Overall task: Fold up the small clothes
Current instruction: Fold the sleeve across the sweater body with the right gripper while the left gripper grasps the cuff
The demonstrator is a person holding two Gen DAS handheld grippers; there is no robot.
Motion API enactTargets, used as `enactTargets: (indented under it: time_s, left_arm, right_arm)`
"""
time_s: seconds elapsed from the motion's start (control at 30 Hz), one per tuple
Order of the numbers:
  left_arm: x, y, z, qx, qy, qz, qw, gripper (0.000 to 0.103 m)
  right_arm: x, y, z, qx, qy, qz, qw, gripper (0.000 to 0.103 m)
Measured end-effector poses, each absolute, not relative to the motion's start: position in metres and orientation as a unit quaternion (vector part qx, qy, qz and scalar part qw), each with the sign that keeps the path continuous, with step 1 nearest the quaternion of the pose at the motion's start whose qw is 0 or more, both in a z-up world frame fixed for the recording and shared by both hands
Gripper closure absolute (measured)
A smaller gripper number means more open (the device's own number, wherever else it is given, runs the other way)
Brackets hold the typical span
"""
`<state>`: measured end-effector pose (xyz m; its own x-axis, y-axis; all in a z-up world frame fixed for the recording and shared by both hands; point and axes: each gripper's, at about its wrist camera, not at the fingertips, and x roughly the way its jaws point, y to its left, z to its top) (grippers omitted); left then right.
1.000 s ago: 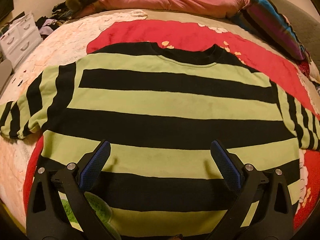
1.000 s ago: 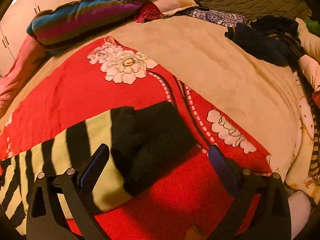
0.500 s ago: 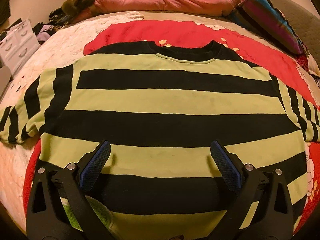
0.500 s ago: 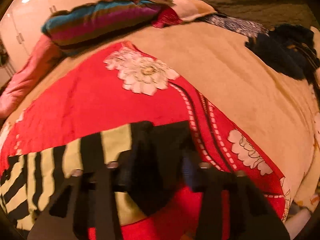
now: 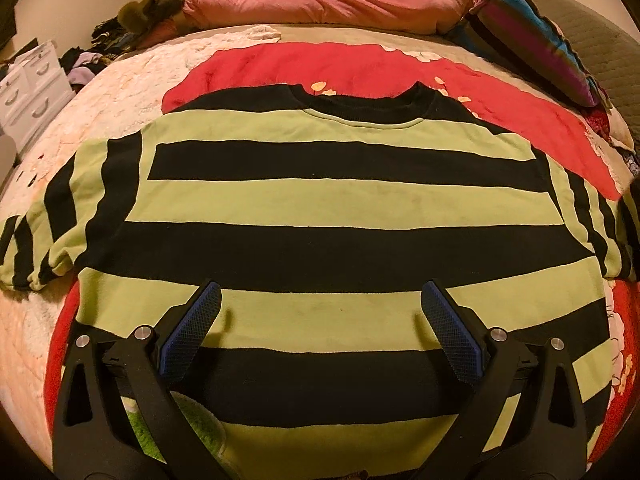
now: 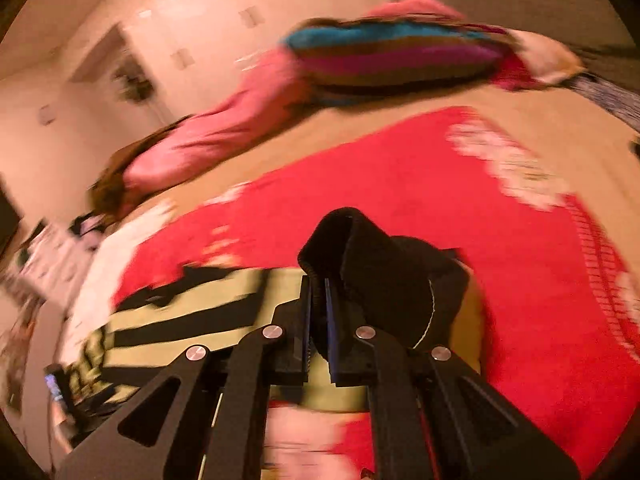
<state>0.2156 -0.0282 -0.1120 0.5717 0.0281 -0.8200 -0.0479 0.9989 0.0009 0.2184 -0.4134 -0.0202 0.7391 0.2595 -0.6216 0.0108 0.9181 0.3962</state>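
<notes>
Sweater [image 5: 320, 208]: striped green and black, lying flat and face up on the red blanket [image 5: 360, 64], collar toward the pink pillow [image 5: 328, 0], hem nearest the left gripper. Body spread without major creases. The sleeve [image 5: 44, 224] on the drawer side of the sweater lies bunched beside the body, on the pale quilt [image 5: 120, 88].

Left gripper [image 5: 320, 300]: jaws wide apart, holding nothing, poised over the lower chest of the sweater. Contact with the cloth cannot be confirmed.

Right gripper [image 6: 320, 304]: jaws closed together on the black cuff [image 6: 360, 256] of the other sleeve. The cuff stands up out of the jaws, clear of the blanket; the striped sleeve trails back toward the sweater body. This view is blurred, so the depth of bite is uncertain.

Assessment of handling: thick, soft knit, limp, light to moderate in weight, not fragile and not slippery against the ribbed pads. It will drape and drag, and it may pull the body askew on the blanket. The ribbed cuff is a sound hold, being doubled and firm. For the body, hem corners and shoulder seams appear the best points; a pinch mid-panel would likely take only the top layer.

Step in hand, judged: folding the held sleeve across the chest.
</notes>
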Motion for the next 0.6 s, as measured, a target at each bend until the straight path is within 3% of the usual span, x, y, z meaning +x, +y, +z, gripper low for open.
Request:
enactTargets:
  time_s: [0.37, 0.43, 0.57, 0.6]
  left_arm:
    - [0.216, -0.012, -0.113, -0.038, 0.459, 0.031, 0.887, 0.009]
    - [0.216, -0.01, -0.114, -0.042, 0.462, 0.031, 0.885, 0.009]
    - [0.217, -0.007, -0.115, -0.049, 0.463, 0.03, 0.885, 0.009]
    - [0.216, -0.006, -0.114, -0.052, 0.463, 0.028, 0.885, 0.009]
  right_arm:
    - [0.253, -0.236, -0.024, 0.175, 0.4, 0.232, 0.869, 0.095]
    - [0.256, -0.218, -0.03, 0.181, 0.415, 0.246, 0.857, 0.09]
    - [0.252, -0.216, -0.031, 0.198, 0.411, 0.254, 0.853, 0.058]
    - [0.249, -0.22, -0.028, 0.203, 0.403, 0.254, 0.855, 0.054]
